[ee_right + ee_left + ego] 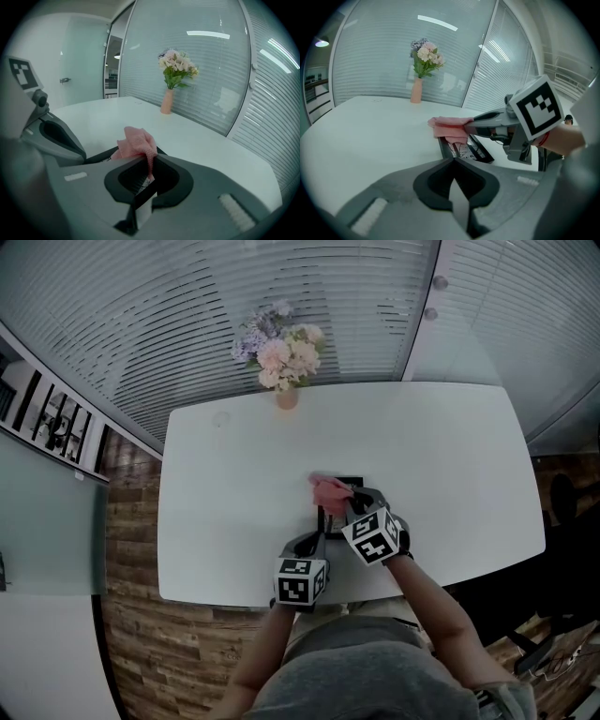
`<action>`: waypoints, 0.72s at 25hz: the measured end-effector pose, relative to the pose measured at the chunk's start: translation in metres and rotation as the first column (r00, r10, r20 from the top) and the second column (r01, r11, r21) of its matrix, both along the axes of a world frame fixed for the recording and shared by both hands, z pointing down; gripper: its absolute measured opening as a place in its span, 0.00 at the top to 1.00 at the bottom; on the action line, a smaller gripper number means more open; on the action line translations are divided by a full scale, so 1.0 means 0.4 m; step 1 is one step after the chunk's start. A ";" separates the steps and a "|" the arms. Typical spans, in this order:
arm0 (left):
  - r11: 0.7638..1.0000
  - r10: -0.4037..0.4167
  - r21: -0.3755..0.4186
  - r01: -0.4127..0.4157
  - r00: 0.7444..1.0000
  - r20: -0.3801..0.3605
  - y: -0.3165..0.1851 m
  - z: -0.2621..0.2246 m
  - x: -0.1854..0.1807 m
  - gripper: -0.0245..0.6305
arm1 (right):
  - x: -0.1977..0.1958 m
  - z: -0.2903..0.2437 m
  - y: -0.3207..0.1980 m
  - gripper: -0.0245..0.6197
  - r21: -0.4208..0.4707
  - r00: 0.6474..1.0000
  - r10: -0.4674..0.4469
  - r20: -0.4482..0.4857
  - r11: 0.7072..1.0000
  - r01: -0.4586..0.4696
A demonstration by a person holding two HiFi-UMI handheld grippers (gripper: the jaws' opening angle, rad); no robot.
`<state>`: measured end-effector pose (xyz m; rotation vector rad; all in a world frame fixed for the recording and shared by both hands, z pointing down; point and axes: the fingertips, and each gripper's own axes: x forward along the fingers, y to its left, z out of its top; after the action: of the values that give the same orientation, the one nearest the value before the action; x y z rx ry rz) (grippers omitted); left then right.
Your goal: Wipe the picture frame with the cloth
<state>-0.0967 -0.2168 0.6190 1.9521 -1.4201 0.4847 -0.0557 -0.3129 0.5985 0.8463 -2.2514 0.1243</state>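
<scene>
A small black picture frame (352, 483) lies on the white table (234, 484) near its front edge. My right gripper (352, 503) is shut on a crumpled pink cloth (328, 491) and holds it on the frame's far left part. In the right gripper view the cloth (137, 143) bunches up out of the closed jaws, over the frame (96, 156). My left gripper (315, 540) is at the frame's near left edge. In its own view the frame (473, 151) runs into its closed jaws, beneath the cloth (449, 129).
A pink vase of pale flowers (284, 362) stands at the table's far edge, well beyond the frame. Glass walls with blinds rise behind the table. Wooden floor shows at the left. The person's arms and torso are at the near edge.
</scene>
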 end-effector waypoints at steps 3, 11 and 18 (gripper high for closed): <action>1.000 -0.002 0.004 0.002 1.000 0.002 -0.001 -0.001 -0.001 0.96 | 0.003 -0.028 0.013 0.93 0.014 1.000 0.004 0.021 1.000 -0.004; 1.000 -0.005 0.004 0.005 1.000 0.011 0.000 0.000 0.000 0.96 | 0.031 -0.096 0.068 0.93 0.039 0.997 0.008 0.078 0.999 -0.011; 1.000 0.003 0.007 -0.003 1.000 0.017 0.001 -0.003 0.001 0.96 | 0.054 -0.114 0.119 0.93 0.028 0.997 0.000 0.083 1.000 -0.003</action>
<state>-0.0962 -0.2166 0.6179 1.9598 -1.4314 0.4993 -0.0340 -0.2652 0.5531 0.8724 -2.3351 0.1310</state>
